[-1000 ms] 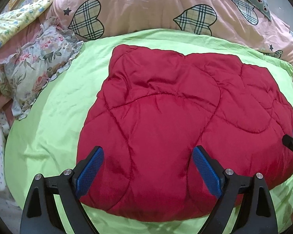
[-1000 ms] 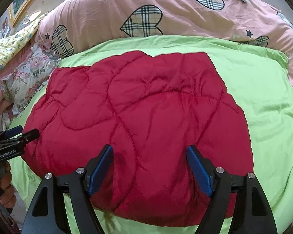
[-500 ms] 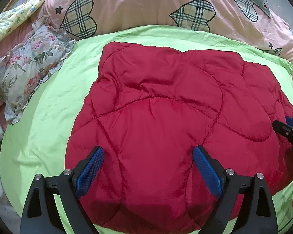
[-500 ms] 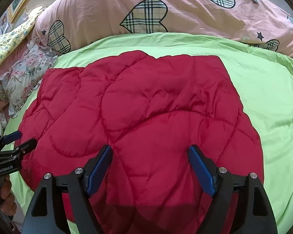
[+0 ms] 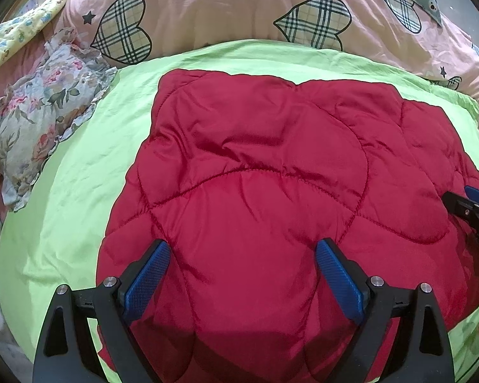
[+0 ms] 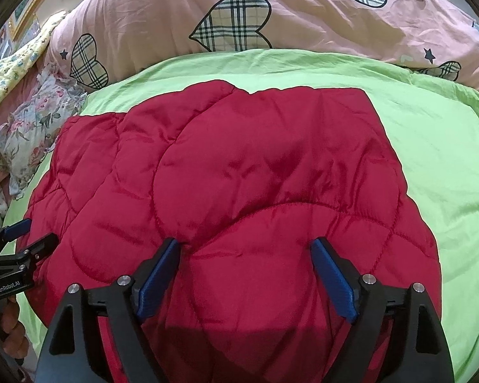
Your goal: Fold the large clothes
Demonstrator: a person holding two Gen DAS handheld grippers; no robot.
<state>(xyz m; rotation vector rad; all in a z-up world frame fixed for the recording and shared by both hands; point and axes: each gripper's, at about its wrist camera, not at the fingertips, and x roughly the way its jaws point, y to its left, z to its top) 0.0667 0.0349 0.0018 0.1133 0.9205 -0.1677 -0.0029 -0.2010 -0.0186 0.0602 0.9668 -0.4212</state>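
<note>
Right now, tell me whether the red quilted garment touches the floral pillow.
Apart: left wrist view shows green sheet between red quilted garment and floral pillow.

One red quilted garment [image 5: 265, 198], two tools [image 5: 242, 265] [image 6: 242, 261].

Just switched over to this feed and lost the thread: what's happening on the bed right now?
A person holds a gripper in each hand over a red quilted garment spread on a green sheet. The left gripper and right gripper are both open above its near edge, gripping nothing. No fold is visibly under way yet.
</note>
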